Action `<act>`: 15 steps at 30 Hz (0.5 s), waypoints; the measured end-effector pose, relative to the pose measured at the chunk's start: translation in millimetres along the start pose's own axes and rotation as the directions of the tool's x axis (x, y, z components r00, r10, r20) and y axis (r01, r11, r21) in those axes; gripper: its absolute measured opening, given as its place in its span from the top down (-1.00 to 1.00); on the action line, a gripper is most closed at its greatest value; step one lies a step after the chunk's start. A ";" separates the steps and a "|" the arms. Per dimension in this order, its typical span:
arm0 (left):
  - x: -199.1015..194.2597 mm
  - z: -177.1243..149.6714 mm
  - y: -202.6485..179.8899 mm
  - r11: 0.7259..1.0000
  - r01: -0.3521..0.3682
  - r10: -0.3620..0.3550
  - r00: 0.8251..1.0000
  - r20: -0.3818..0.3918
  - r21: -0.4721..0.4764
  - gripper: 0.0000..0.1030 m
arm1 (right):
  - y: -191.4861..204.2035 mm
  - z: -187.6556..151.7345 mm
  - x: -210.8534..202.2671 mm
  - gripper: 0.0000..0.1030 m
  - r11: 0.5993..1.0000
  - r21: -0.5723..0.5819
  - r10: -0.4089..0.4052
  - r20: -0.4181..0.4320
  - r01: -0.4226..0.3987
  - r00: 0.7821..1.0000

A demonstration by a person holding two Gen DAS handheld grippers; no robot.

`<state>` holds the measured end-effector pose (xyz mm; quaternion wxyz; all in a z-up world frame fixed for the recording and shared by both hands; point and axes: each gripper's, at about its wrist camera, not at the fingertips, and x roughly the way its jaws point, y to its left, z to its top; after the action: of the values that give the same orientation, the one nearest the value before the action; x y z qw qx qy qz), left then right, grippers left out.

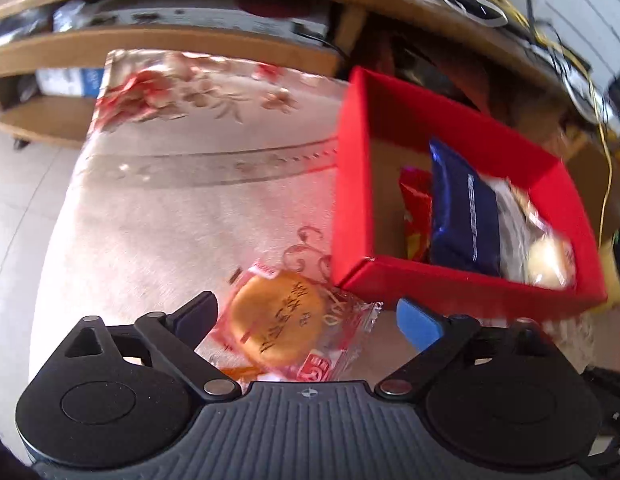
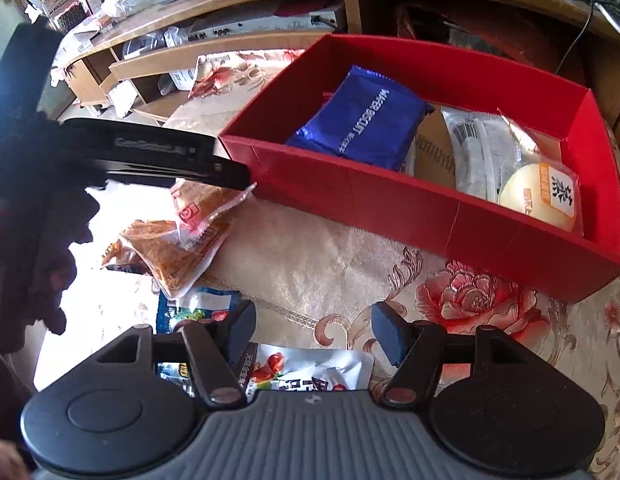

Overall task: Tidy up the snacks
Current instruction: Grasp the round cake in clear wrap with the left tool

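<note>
A red box (image 1: pixel 352 184) (image 2: pixel 350 184) stands on the floral cloth and holds a blue wafer packet (image 1: pixel 462 216) (image 2: pixel 362 124), a red packet (image 1: pixel 416 216), a clear packet (image 2: pixel 474 156) and a pale round cake (image 2: pixel 538 196). My left gripper (image 1: pixel 308 316) is open, its fingers either side of a wrapped orange round cake (image 1: pixel 278 316) lying just in front of the box. My right gripper (image 2: pixel 312 332) is open and empty above a white snack packet (image 2: pixel 310 372). The left gripper's black body (image 2: pixel 158 152) shows in the right wrist view.
An orange shredded-snack packet (image 2: pixel 170 252) and a blue-green packet (image 2: pixel 198 308) lie left of my right gripper. Wooden shelves (image 1: pixel 150 44) with clutter stand behind the table. Cables (image 1: pixel 550 40) hang at the back right. The floor (image 1: pixel 18 184) lies beyond the table's left edge.
</note>
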<state>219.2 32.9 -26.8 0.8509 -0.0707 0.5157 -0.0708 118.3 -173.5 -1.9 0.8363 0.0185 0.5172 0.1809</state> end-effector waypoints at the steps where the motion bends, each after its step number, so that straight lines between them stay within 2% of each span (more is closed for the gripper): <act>1: 3.5 -0.2 -2.2 1.000 -0.007 0.008 1.000 -0.007 0.019 -0.93 | -0.4 -0.1 1.1 -0.17 1.000 -0.001 0.002 -0.004 -0.002 1.000; 6: 20.4 -1.8 -5.0 0.996 -0.046 0.049 0.998 -0.038 0.076 -0.92 | -2.5 0.2 2.4 -0.17 1.000 -0.002 0.014 -0.010 -0.014 1.000; 8: 18.7 -3.2 -4.9 0.995 -0.051 0.054 0.998 -0.034 0.085 -0.78 | -3.5 0.6 1.9 -0.17 1.000 -0.001 0.014 -0.007 -0.014 1.000; 9: 16.4 -4.2 -4.6 0.995 -0.049 0.052 0.998 -0.031 0.087 -0.72 | -3.5 0.6 1.4 -0.17 1.000 0.000 0.013 -0.005 -0.013 1.000; 10: 13.6 -5.3 -4.0 0.996 -0.043 0.045 0.999 -0.027 0.081 -0.58 | -3.4 0.4 0.7 -0.17 1.000 0.000 0.011 -0.003 -0.011 1.000; 13: 2.4 -10.4 0.5 0.999 -0.003 0.003 1.000 -0.022 0.038 -0.51 | -1.4 0.3 -2.0 -0.17 1.000 -0.004 0.012 0.003 -0.012 1.000; 15: -3.3 -15.1 -1.1 0.999 0.008 -0.007 1.000 -0.021 0.042 -0.49 | 0.5 -0.3 -4.1 -0.17 1.000 -0.010 0.011 0.007 -0.011 1.000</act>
<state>204.3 31.7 -30.6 0.8464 -0.0538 0.5228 -0.0856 116.3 -174.4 1.6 0.8371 0.0178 0.5133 0.1881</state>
